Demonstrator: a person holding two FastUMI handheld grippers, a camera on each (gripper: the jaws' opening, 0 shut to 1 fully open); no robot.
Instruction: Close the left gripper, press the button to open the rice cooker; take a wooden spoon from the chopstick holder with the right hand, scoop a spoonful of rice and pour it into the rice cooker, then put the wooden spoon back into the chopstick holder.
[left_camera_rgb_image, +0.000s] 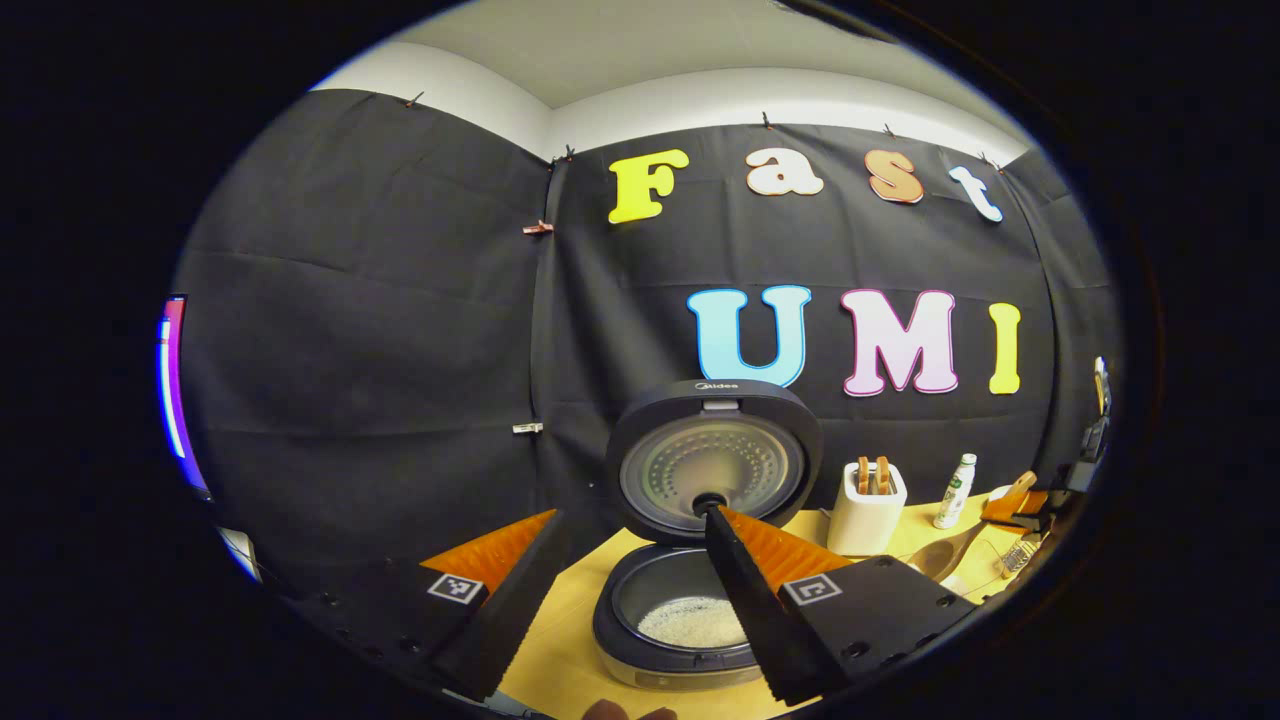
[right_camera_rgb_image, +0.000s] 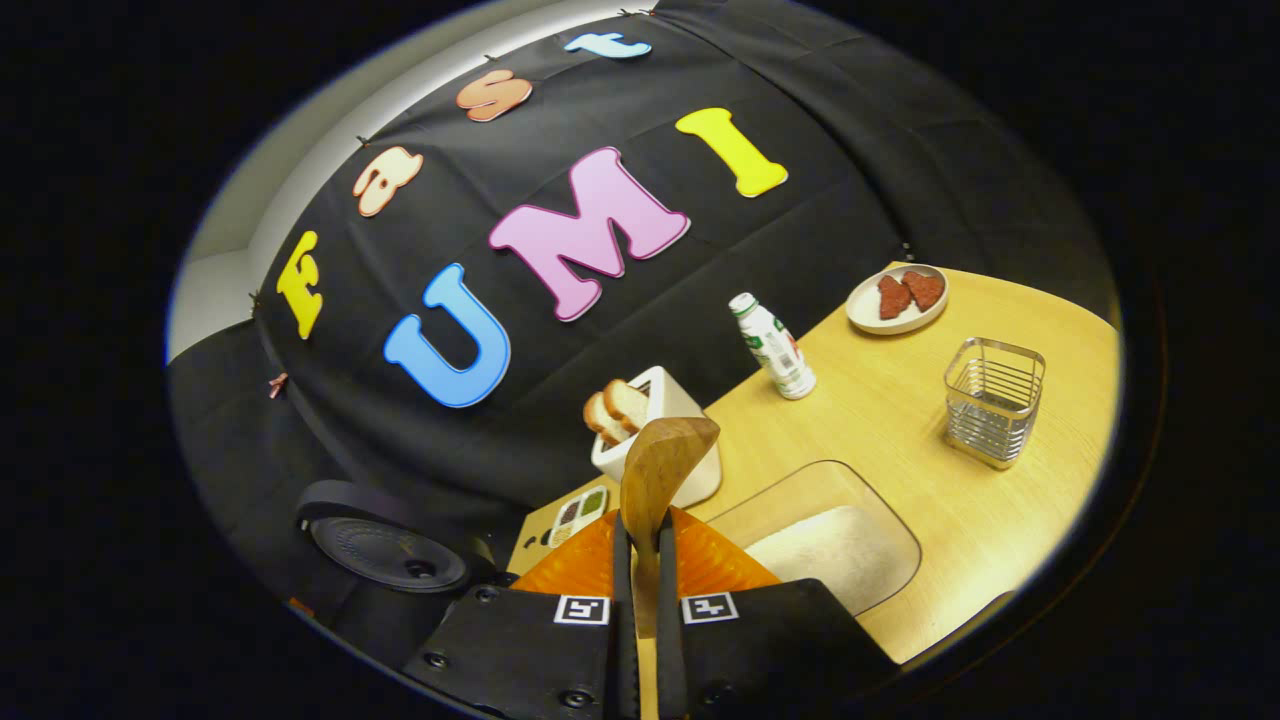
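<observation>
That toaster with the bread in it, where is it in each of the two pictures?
Left gripper view: the toaster stands right of center, on the table just right of the rice cooker's raised lid.
Right gripper view: the toaster sits near the middle, behind the wooden spoon held by the right tool.
Shared landmark: the white bottle, close to the toaster in both.

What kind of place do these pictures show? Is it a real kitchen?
Probably a staged kitchen corner in a recording booth, not a real kitchen. A wooden table stands against a wall of black cloth, and it carries kitchen things: an open rice cooker, a toaster with bread, and a wire chopstick holder.
</observation>
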